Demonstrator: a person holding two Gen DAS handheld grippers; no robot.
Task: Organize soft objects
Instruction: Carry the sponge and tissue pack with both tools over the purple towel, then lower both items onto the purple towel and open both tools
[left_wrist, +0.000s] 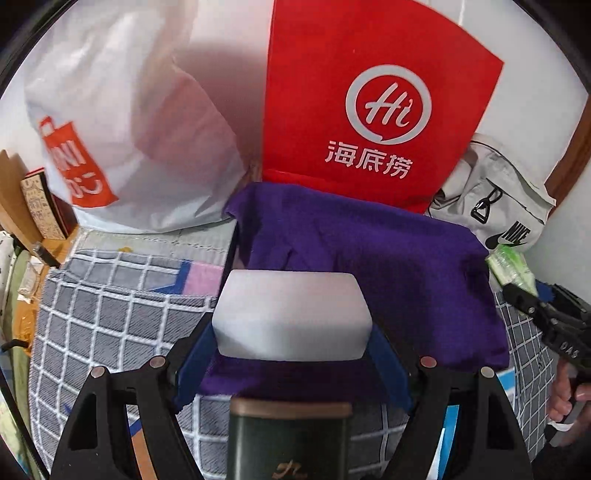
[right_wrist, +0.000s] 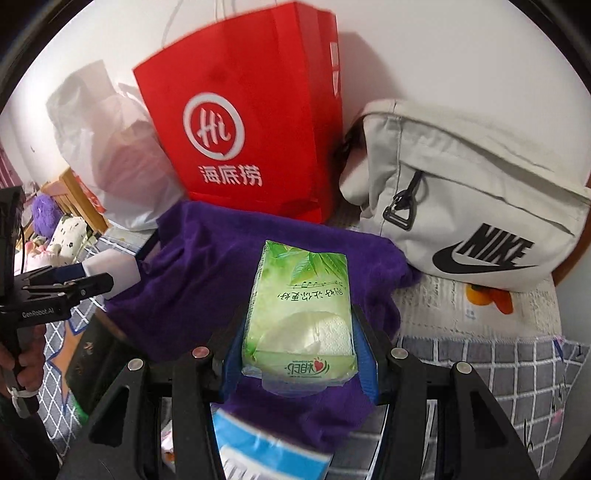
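Note:
My left gripper (left_wrist: 291, 332) is shut on a white foam block (left_wrist: 288, 295), which its blue pads press from both sides. The block hangs over a purple cloth (left_wrist: 369, 240) that is spread on the checked bedding. In the right wrist view my right gripper (right_wrist: 299, 332) is shut on a green pack of tissues (right_wrist: 303, 280), also above the purple cloth (right_wrist: 207, 266). The left gripper (right_wrist: 110, 277) with its white block shows at that view's left edge. At the right edge of the left wrist view, the right gripper (left_wrist: 517, 291) carries the green pack.
A red paper bag (left_wrist: 369, 92) stands against the wall behind the cloth, with a white plastic bag (left_wrist: 129, 110) to its left and a grey Nike bag (right_wrist: 461, 192) to its right. Grey checked bedding (left_wrist: 103, 325) lies below. A dark tin (left_wrist: 288, 439) sits near the left gripper.

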